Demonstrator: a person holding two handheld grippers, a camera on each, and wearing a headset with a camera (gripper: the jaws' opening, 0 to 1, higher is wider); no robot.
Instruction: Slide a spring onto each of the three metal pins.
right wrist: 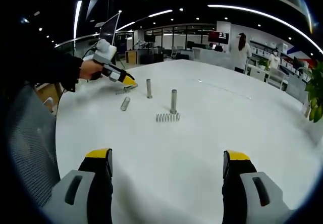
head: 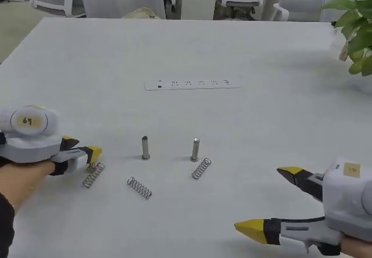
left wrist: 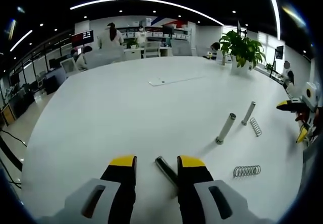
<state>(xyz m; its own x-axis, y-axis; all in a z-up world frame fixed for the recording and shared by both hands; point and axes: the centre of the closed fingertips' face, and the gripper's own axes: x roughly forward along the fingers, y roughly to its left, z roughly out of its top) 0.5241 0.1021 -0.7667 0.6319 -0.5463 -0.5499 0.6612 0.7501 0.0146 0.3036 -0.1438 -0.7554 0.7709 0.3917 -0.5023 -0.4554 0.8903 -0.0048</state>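
risk: pin (left wrist: 166, 169) lies askew between the left gripper (left wrist: 157, 161) jaws; a slanted squeeze could roll it away (or stand it crooked).
left gripper: jaws apart, nothing clamped.
right gripper (right wrist: 167, 155): spread wide, empty.
spring (head: 93, 175): just beside the left tips.
standing pin (left wrist: 225, 128): ahead, well apart.

White, yellow-tipped left claw (head: 92, 156), right claw (head: 268, 199), dark sleeve (head: 3, 228)
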